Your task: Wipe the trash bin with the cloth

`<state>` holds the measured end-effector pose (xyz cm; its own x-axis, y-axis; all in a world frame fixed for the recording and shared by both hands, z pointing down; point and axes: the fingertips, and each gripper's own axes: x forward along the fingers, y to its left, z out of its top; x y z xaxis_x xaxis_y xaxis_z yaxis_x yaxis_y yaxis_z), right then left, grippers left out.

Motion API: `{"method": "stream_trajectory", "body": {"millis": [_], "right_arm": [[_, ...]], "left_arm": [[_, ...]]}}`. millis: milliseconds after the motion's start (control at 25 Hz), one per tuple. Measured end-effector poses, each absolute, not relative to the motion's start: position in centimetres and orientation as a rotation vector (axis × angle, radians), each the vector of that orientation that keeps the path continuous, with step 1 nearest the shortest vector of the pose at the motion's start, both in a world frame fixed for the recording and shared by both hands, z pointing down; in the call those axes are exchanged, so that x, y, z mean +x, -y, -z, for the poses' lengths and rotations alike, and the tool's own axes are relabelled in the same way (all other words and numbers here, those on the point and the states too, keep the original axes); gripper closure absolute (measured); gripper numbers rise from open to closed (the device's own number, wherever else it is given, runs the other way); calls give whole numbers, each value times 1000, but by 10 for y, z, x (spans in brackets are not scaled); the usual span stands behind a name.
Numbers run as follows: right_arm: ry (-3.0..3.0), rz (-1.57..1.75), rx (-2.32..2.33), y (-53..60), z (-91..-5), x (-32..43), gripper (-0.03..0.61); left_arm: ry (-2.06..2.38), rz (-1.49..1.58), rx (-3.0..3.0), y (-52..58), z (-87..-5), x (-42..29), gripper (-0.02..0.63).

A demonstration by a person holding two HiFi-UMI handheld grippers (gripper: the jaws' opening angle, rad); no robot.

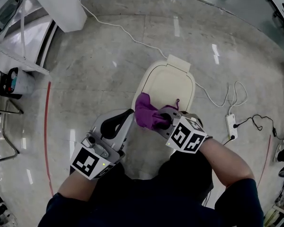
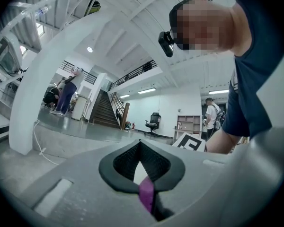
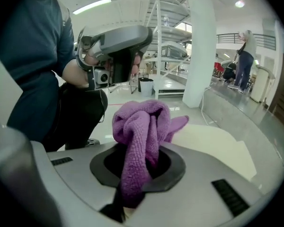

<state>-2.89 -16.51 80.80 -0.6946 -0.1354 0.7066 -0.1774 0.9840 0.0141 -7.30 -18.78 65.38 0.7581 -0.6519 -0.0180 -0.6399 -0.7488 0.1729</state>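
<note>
The person stands over the trash bin [image 1: 166,88], which sits on the polished floor [image 1: 99,56] with its cream lid [image 1: 173,77] shut. The purple cloth [image 1: 146,113] is off the floor, bunched just above the near edge of that lid. The right gripper [image 1: 162,122] has its fingers pinching the thick middle of the bundle, with folds spilling out past the tips. The left gripper [image 1: 126,118] has its fingers pressed together on a thin purple sliver (apparently one corner of the same cloth).

The cloth looks like soft, light terry that will crumple and sag with no stiffness of its own, so a grip on the bunched middle suits pressing it flat to the lid, while a corner hold would likely slip. The bin looks like smooth, hard plastic and probably light, so firm strokes may shift it
</note>
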Motion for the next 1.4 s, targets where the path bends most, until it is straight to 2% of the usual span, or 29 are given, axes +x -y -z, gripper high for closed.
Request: {"method": "stream_trajectory", "body": {"millis": [280, 560, 840, 1120, 1400], "right_arm": [[2307, -19, 530, 248, -800, 25, 511], [2261, -120, 806, 324, -806, 95, 511], [2234, -220, 956, 339, -813, 144, 511], [2338, -253, 891, 283, -808, 122, 511], [2426, -209, 595, 190, -807, 65, 511]], "left_arm": [[1003, 133, 2798, 189, -656, -60, 615], [969, 139, 2794, 186, -654, -44, 615], [922, 129, 2811, 184, -652, -31, 615], [891, 122, 2812, 185, -653, -28, 615], [872, 108, 2813, 190, -656, -30, 615]]}}
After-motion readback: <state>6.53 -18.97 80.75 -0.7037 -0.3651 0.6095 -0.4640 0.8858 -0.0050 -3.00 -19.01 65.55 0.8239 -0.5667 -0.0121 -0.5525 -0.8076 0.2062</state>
